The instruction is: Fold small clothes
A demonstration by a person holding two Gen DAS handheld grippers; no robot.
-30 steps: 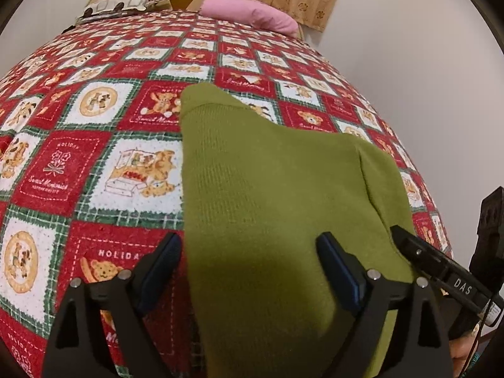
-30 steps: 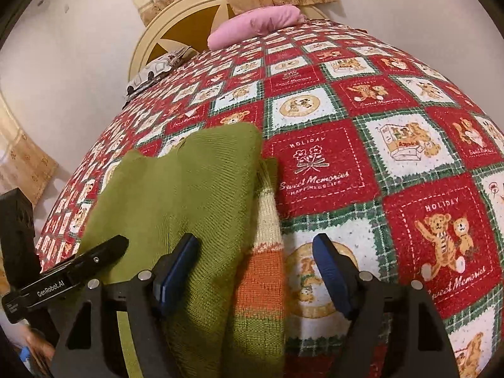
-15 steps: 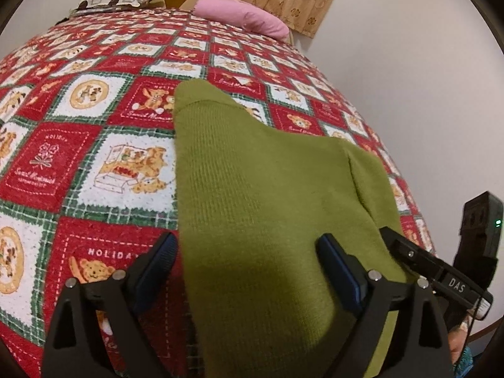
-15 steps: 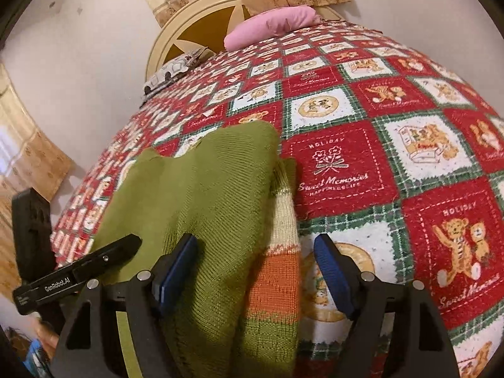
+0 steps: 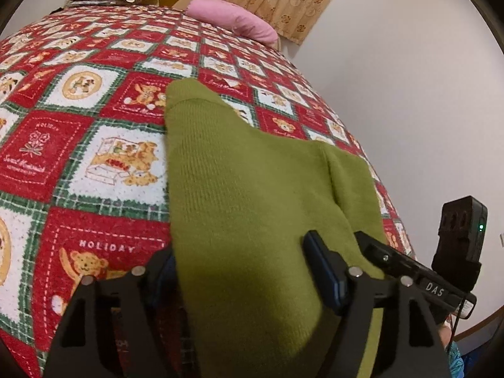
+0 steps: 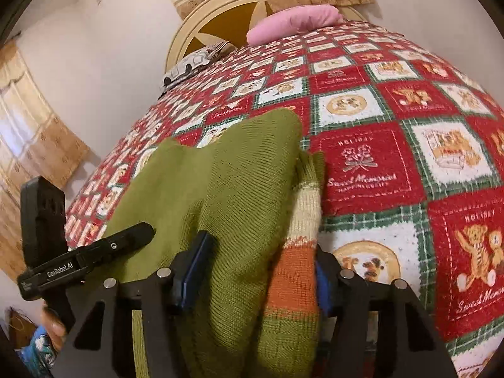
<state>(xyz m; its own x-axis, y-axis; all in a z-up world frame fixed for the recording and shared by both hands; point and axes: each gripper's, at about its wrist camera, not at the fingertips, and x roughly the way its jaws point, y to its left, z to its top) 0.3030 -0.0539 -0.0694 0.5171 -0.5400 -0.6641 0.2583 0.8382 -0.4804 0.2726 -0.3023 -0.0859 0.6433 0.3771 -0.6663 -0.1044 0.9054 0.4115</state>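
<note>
Green knitted garment (image 5: 252, 189) spread on a patchwork quilt (image 5: 78, 145), its near hem caught between both pairs of closing jaws.

Hem is bracketed by the left gripper (image 5: 242, 271), whose jaws are drawing in around plain green knit. Green fabric and the orange-and-cream striped sleeve (image 6: 299, 258) are flanked by the right gripper (image 6: 261, 271), likewise narrowing.

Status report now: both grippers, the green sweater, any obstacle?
Left gripper and right gripper closing, green sweater between jaws of each. Sweater flat on quilt. Nothing in the way.
</note>
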